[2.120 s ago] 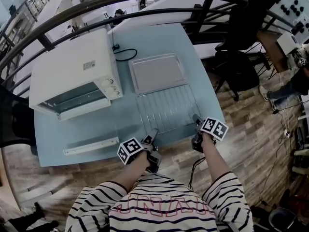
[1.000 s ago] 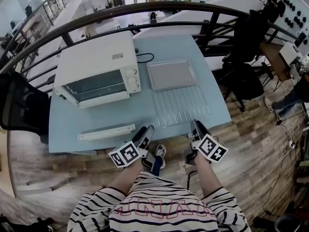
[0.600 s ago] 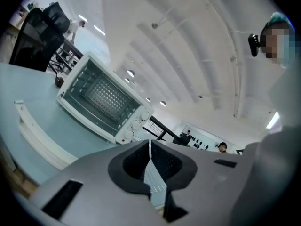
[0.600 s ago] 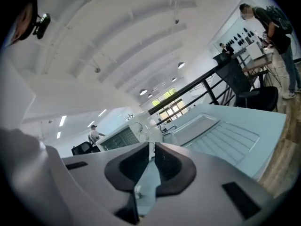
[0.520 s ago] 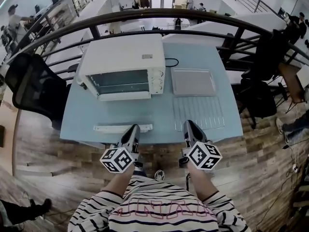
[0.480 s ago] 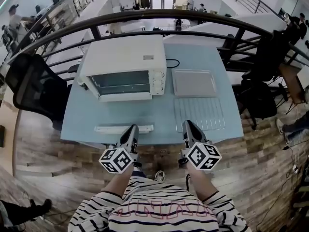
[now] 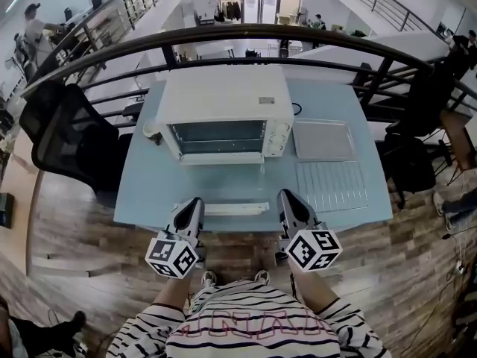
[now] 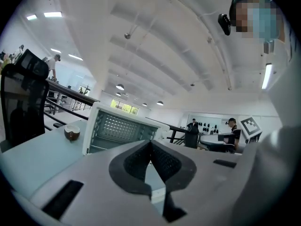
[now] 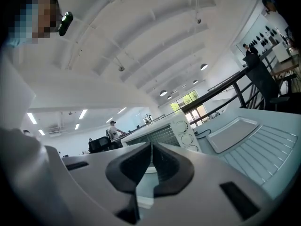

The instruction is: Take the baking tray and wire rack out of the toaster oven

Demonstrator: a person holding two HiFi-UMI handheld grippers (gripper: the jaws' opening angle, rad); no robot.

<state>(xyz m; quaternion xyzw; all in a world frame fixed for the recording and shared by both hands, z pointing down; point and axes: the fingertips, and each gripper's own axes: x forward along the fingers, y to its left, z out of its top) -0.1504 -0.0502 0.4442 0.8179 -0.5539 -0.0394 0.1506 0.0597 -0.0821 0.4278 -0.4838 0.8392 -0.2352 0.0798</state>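
A pale blue table (image 7: 149, 194) carries a white toaster oven (image 7: 223, 104) at its middle. Just right of the oven lies a baking tray (image 7: 323, 139), with a wire rack (image 7: 332, 186) flat on the near side of it. A long white strip (image 7: 223, 209) lies along the near edge. A small bowl (image 7: 151, 130) sits beside the oven's left side, and a black cable (image 7: 297, 109) lies at its right rear.

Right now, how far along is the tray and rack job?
Done: tray and rack lie on the table right of the oven, whose cavity looks empty. In hand: nothing. Left gripper and right gripper are shut and empty at the table's near edge; the right's jaws have just been closing, with nothing between them. Left: nothing of the task that shows.
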